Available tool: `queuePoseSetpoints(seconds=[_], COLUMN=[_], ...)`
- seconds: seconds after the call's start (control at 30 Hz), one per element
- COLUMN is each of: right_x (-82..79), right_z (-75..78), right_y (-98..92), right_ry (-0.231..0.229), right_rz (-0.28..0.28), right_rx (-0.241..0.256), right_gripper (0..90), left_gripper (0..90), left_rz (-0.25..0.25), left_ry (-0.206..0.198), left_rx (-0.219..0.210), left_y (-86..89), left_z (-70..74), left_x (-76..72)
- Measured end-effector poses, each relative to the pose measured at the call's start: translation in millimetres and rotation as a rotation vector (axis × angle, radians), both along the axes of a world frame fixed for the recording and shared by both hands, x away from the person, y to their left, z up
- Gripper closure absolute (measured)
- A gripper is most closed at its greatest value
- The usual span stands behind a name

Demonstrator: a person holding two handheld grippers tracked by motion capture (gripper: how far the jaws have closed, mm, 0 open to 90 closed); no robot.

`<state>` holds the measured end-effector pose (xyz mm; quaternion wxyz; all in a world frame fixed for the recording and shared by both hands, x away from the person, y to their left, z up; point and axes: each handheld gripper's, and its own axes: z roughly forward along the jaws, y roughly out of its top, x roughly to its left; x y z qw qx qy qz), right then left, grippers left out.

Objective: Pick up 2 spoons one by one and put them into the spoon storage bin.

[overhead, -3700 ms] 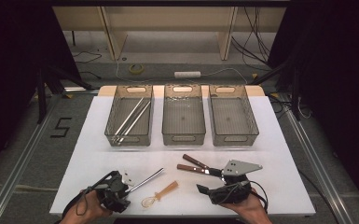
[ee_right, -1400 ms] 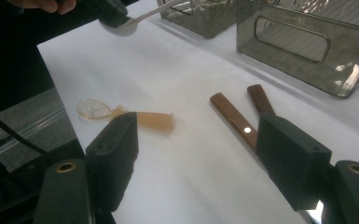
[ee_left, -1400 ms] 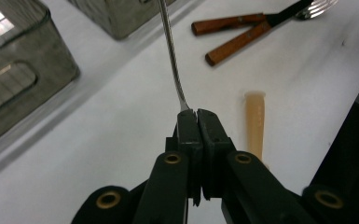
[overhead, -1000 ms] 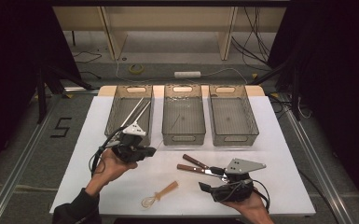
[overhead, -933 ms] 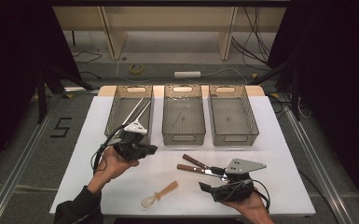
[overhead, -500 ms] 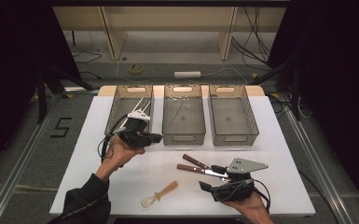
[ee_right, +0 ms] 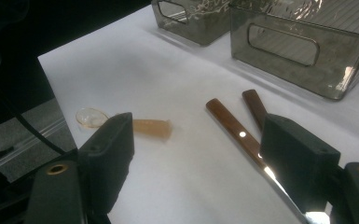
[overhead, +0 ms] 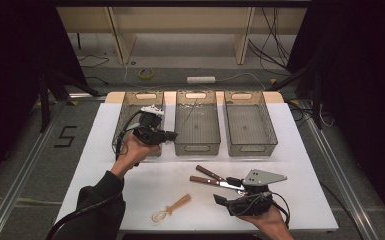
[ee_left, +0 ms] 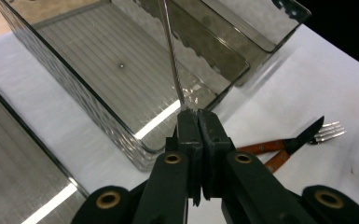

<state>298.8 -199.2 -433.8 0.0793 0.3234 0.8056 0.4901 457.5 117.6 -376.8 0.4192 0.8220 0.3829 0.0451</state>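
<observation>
Over ribbed smoky bin (ee_left: 98, 65), left gripper (ee_left: 198, 116) pinching thin steel rod (ee_left: 170, 51)

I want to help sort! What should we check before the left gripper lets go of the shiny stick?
1. Left gripper jaws shut tight on the metal utensil: ok.
2. Utensil hangs over a bin floor, not over its rim: ok.
3. That part of the bin floor is bare: ok.
4. Which kind of utensil it is: cannot tell.
5. Right gripper open, away from the bins: ok.
6. Wooden-handled cutlery and plastic spoon sorted: not ok, they lie on the table.
</observation>
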Motion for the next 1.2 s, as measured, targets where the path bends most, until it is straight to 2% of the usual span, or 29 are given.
queuePoseSetpoints(seconds=[0.27,0.37,0.67,0.73,0.83,1.0,1.1,1.2], right_x=[-0.4,-0.3,-0.3,-0.2,-0.3,-0.7,-0.3,-0.5], right_z=[-0.8,-0.8,-1.0,-1.0,-1.0,-0.9,-1.1,-0.8], right_y=[1.0,0.9,0.9,1.0,0.9,0.7,0.6,0.8], right_ry=[0.008,0.008,0.007,0.007,0.006,0.005,0.006,0.006], right_rz=[0.004,0.004,0.006,0.006,0.007,0.009,0.008,0.007], right_rx=[-0.012,-0.012,-0.014,-0.014,-0.015,-0.017,-0.015,-0.012], right_gripper=[27.3,27.4,27.4,27.4,27.4,27.4,27.5,27.5], left_gripper=[88.2,88.2,88.2,88.1,88.1,88.1,88.1,88.1], left_rz=[0.027,0.025,0.062,0.062,0.065,0.079,0.077,0.088], left_ry=[0.01,0.011,0.019,0.019,0.02,0.035,0.041,0.047], left_rx=[-0.008,0.016,0.016,0.01,0.024,0.015,0.031,0.028], left_y=[-9.7,-13.9,-19.4,-21.8,-26.6,-31.2,-34.4,-37.5], left_z=[-2.8,-4.7,-8.7,-9.3,-12.3,-16.8,-19.7,-22.1], left_x=[13.3,18.8,33.8,35.4,38.2,42.9,45.3,47.4])
